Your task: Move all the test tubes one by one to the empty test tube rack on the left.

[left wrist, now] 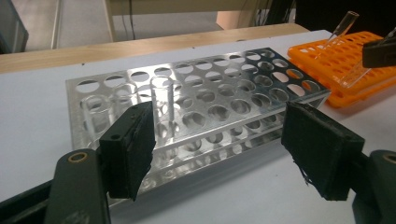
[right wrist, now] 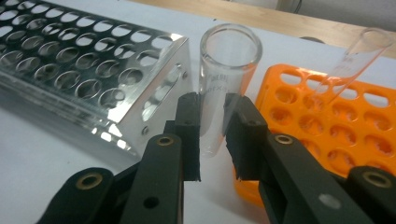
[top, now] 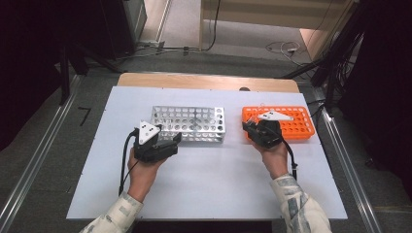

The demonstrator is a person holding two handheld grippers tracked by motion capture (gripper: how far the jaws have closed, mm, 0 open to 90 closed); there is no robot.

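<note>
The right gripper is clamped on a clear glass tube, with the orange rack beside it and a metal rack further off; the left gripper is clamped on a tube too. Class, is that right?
Not quite. The left gripper holds nothing: the left gripper view shows its jaws apart in front of the metal rack. The right gripper does clamp the clear glass tube beside the orange rack.

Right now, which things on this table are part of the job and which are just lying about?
Part of the job:
- glass tube clamped in the right gripper
- orange rack
- metal rack
- left gripper, jaws open by the metal rack
- leaning tube in the orange rack

Lying about:
- cables on the floor beyond the table
</note>
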